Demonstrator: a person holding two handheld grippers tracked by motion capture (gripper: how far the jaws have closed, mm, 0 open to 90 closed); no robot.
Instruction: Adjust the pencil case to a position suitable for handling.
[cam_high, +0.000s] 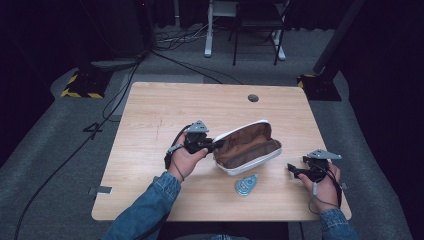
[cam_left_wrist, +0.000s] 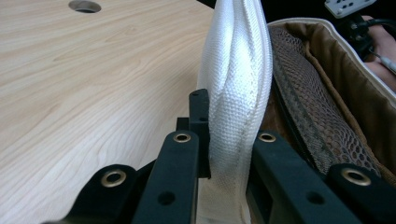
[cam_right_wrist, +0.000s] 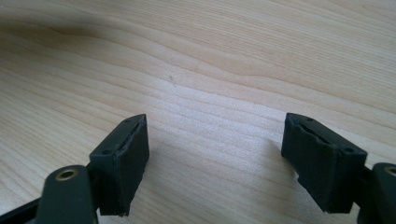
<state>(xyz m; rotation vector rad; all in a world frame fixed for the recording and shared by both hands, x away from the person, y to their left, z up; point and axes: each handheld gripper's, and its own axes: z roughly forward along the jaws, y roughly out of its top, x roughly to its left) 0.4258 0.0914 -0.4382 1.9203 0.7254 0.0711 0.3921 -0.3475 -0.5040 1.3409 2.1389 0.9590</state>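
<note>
At the centre of the high view, an open pouch (cam_high: 247, 148) with a brown lining lies on the bench (cam_high: 150, 115). The left hand-held gripper (cam_high: 212, 145) pinches the pouch's white edge (cam_left_wrist: 236, 93) at its left end, jaws pressed onto the fabric. At lower right, the right hand-held gripper (cam_high: 292, 170) rests with jaws spread over bare wood. A blue tag (cam_high: 246, 184) lies just below the pouch.

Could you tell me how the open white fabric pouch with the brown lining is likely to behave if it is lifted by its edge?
The white fabric pouch with brown lining looks soft: its woven wall buckles where the left gripper pinches it, so it would probably sag. It seems light, holding nothing visible. The weave should grip well, unlikely to slip.
</note>
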